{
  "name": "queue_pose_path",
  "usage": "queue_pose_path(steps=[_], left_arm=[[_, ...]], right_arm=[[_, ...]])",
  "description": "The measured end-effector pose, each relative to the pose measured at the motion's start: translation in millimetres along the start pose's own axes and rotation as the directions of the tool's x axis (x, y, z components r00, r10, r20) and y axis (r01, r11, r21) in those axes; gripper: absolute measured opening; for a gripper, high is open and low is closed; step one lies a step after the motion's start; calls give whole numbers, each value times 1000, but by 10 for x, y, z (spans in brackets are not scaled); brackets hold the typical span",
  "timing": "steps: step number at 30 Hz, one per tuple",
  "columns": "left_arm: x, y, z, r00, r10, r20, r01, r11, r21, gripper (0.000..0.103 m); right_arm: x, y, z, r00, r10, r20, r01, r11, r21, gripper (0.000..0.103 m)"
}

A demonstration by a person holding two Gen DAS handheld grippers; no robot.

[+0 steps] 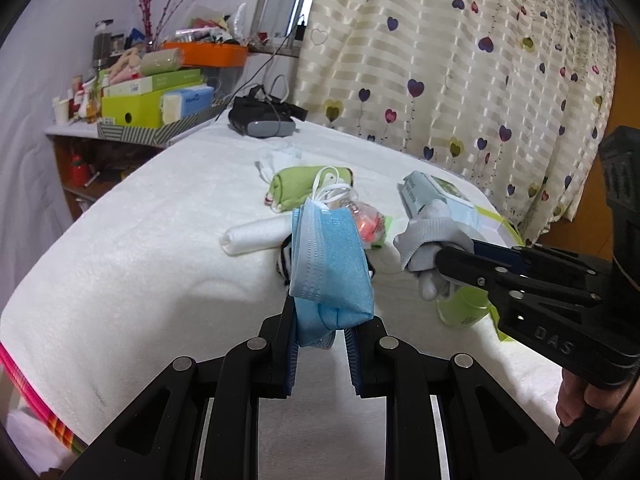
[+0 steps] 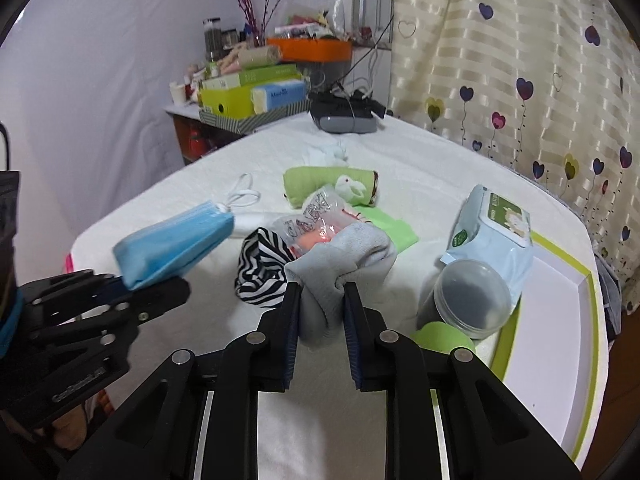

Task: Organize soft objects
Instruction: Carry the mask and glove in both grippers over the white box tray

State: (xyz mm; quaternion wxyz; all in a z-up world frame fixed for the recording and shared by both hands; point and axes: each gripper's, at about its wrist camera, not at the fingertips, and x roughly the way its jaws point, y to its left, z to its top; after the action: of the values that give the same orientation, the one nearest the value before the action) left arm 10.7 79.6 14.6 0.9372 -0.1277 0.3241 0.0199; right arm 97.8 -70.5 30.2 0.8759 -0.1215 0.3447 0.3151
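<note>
Over white tray (image 2: pixel 552 312), R tongs (image 2: pixel 322 300) grip grey sock (image 2: pixel 344 256), L tongs (image 1: pixel 320 316) grip mask (image 1: pixel 332 256).

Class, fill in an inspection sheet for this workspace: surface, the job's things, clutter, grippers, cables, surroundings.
Surface: white fleecy cover over the table.
Job's things: blue face mask and grey sock held up; striped cloth, green rolled towel, white roll lying on the cover.
Clutter: wipes pack, lidded jar, white tray, headset.
Grippers: left gripper shut on the mask; right gripper shut on the sock.
Cables: black lead behind the headset.
Surroundings: heart-print curtain, crowded side shelf.
</note>
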Motion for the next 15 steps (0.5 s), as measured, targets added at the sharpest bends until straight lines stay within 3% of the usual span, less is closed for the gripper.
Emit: queue_pose_path(steps=[15], left_arm=[[-117,-412,85,999,-46,22,45,996,76,19]], right_arm=[[-450,-229,-94,996,11,94,-17,997,69,22]])
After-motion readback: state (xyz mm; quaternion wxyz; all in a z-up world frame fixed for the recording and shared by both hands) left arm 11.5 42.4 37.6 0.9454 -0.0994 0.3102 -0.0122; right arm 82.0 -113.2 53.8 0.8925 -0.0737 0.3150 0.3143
